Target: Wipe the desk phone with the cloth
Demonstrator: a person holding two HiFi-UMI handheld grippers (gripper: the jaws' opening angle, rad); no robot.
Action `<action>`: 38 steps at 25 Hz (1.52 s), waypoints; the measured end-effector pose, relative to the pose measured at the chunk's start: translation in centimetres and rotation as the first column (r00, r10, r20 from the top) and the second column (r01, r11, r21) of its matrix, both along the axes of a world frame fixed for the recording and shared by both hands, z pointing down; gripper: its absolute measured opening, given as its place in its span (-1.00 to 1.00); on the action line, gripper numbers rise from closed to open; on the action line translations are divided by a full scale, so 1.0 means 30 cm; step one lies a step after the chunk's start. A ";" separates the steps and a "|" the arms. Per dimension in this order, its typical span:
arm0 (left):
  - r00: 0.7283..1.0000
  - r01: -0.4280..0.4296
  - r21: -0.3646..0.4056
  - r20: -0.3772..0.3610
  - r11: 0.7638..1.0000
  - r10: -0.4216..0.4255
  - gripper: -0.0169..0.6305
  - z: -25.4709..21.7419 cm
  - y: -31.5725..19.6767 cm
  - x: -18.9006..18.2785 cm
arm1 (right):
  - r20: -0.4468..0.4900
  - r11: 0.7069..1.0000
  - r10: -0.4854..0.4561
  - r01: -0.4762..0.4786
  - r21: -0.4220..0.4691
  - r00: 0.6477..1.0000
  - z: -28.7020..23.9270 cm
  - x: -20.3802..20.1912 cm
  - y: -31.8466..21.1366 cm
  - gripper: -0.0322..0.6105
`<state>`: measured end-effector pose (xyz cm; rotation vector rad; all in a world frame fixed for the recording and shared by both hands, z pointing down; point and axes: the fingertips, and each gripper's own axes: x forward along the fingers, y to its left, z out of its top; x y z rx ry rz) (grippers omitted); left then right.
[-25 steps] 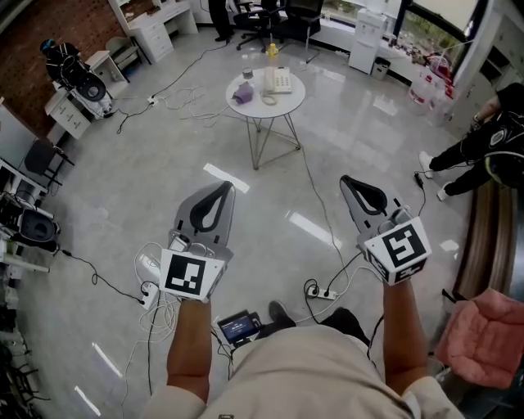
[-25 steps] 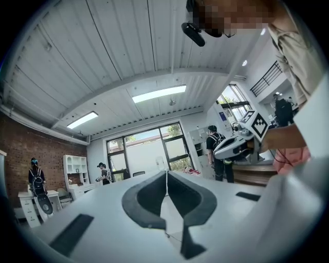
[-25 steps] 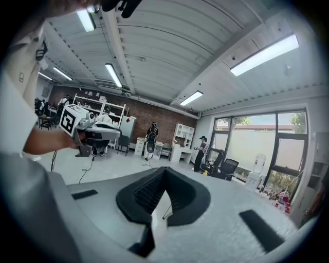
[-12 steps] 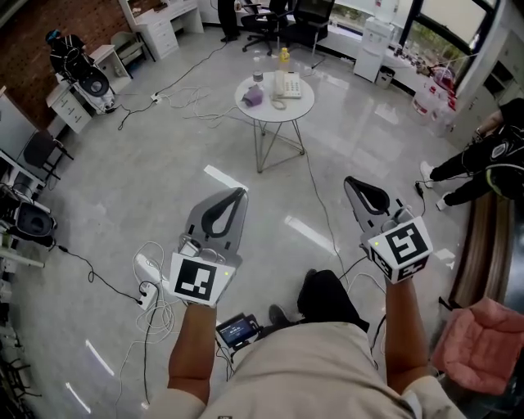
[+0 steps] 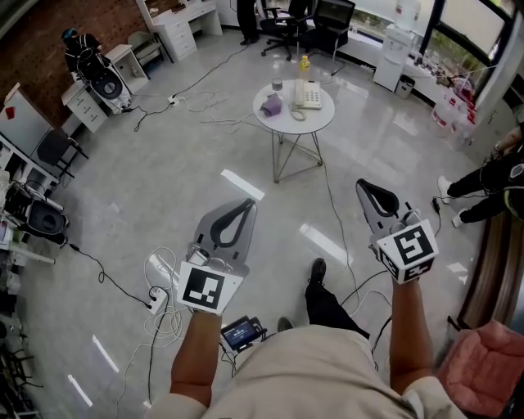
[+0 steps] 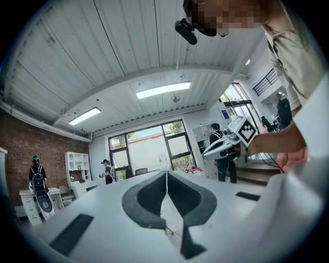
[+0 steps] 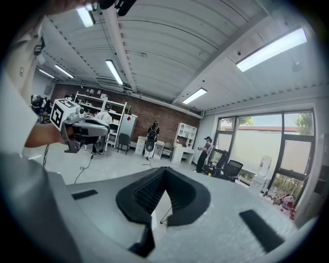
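Far ahead in the head view, a white desk phone lies on a small round white table. A purple cloth sits bunched on the table to the phone's left. My left gripper and right gripper are held up over the floor, well short of the table, both shut and empty. The left gripper view shows its jaws closed together, with the right gripper off to the side. The right gripper's jaws are closed too, and the left gripper shows at that view's left.
A yellow bottle and a small cup stand at the table's far side. Cables and a power strip lie on the floor at my left. Office chairs stand behind the table. A seated person is at the right.
The table has drifted right and lower in the head view as I step forward, and my foot now shows below. Both grippers stay shut and held out.
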<state>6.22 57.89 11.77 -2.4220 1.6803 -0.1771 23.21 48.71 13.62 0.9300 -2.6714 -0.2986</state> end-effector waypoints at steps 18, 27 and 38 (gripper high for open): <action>0.996 0.092 -0.076 -0.007 0.993 -0.093 -0.92 0.127 -0.915 -0.107 | -0.031 0.992 -0.099 0.096 -0.076 0.995 0.183 -0.123 -0.909 -0.93; 0.993 0.120 -0.087 0.000 0.989 -0.120 -0.92 0.130 -1.345 -0.154 | -0.032 0.982 -0.159 0.154 -0.104 0.987 0.198 -0.232 -1.296 -0.93; 1.000 0.016 -0.083 0.023 0.996 -0.014 -0.92 0.212 -1.911 -0.411 | -0.023 0.993 -0.052 0.049 -0.110 0.998 0.275 -0.448 -1.756 -0.93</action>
